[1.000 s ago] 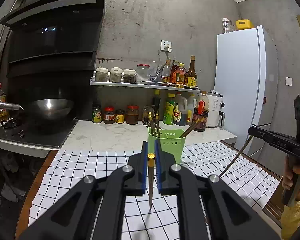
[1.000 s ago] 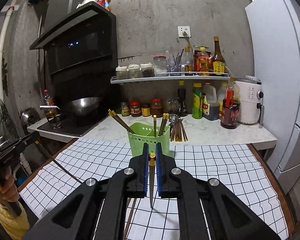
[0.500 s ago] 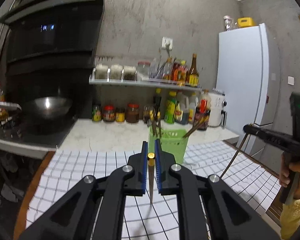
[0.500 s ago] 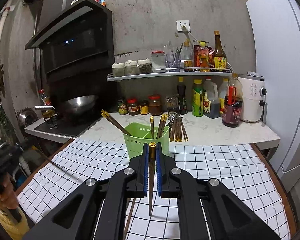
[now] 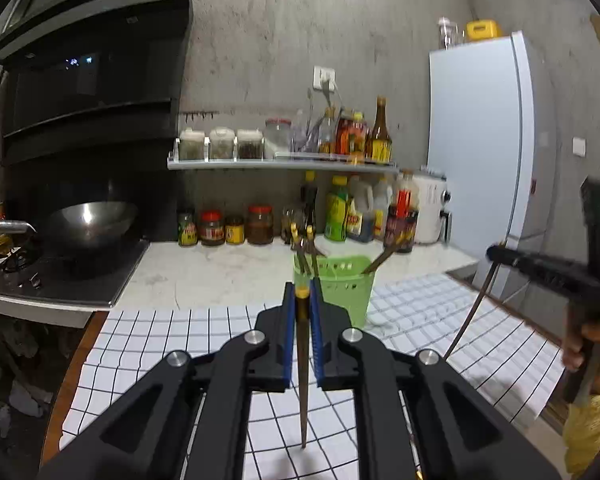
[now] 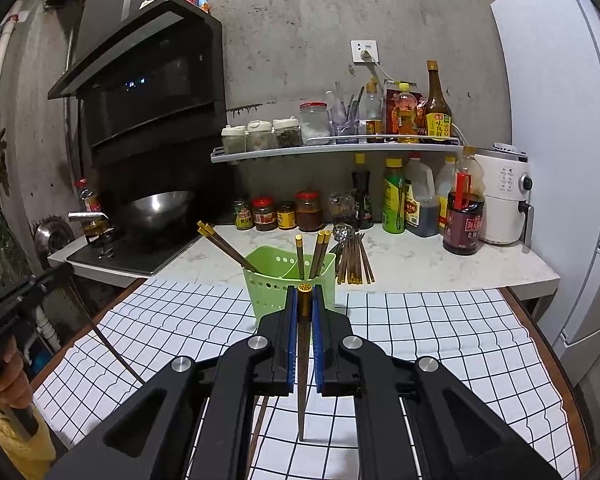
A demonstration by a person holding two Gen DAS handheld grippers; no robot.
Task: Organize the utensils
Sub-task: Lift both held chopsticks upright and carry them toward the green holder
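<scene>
Both claws are clamped tight — the left gripper (image 5: 302, 308) and right gripper (image 6: 304, 308) each pinch one chopstick (image 6: 302, 364), tip down, near the green holder (image 6: 284, 280). Next, I'd judge: lift over the rim and release.

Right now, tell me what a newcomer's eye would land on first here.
Each view is filled by black jaws clamped on one gold-capped chopstick: the left gripper and the right gripper, tips pointing down. Just beyond stands the green holder on the checked cloth, several chopsticks already leaning in it.
</scene>
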